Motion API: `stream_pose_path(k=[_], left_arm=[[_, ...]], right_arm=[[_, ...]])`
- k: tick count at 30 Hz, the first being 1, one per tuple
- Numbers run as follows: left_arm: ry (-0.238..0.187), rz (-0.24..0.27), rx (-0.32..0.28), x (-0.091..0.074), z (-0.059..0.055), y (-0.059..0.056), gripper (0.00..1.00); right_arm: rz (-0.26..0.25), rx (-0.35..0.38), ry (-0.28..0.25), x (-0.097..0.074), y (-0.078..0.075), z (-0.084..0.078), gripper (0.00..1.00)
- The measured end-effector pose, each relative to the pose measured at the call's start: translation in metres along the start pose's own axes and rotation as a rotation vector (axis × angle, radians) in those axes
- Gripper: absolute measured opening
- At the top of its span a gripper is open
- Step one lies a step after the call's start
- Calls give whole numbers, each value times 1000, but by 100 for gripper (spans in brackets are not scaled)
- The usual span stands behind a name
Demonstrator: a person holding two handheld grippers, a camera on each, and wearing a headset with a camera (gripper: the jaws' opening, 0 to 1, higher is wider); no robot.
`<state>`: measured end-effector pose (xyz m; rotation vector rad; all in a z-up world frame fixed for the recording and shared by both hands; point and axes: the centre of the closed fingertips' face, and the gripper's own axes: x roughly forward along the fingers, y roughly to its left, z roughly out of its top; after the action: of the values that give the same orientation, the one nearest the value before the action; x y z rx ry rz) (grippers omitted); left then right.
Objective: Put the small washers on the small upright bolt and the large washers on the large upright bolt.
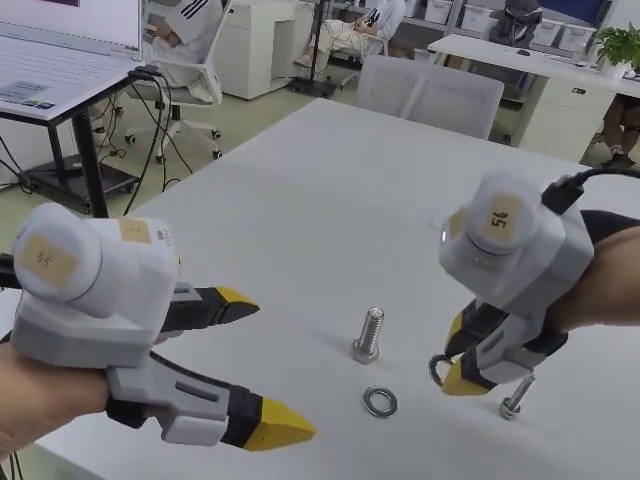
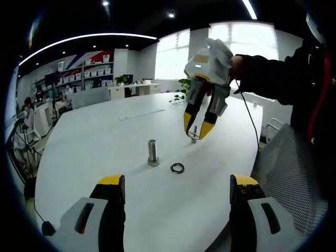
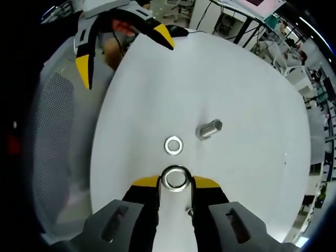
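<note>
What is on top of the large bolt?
Nothing: the large bolt is bare, its top uncovered. One washer lies beside it; the right gripper holds a second washer.

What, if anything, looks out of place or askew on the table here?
Nothing stands out. The large bolt and small bolt both stand upright on the white table. A loose washer lies flat near the large bolt, and the right gripper is shut on a second washer beside the small bolt.
</note>
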<state>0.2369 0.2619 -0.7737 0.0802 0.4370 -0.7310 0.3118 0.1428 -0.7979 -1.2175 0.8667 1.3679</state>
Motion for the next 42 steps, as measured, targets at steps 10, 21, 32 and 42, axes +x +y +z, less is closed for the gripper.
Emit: stream_pose_path(k=[10, 21, 32, 42], left_arm=[[-2, 19, -12, -4, -5, 5, 81], [5, 21, -19, -5, -9, 8, 81], [12, 24, -28, -6, -11, 11, 81], [18, 26, -38, -4, -14, 12, 81]], right_arm=[[-8, -31, -3, -8, -15, 17, 23], [-11, -61, -14, -9, -33, 40, 23], [-4, -98, -6, -4, -44, 56, 23], [19, -120, 0, 7, -51, 65, 23]])
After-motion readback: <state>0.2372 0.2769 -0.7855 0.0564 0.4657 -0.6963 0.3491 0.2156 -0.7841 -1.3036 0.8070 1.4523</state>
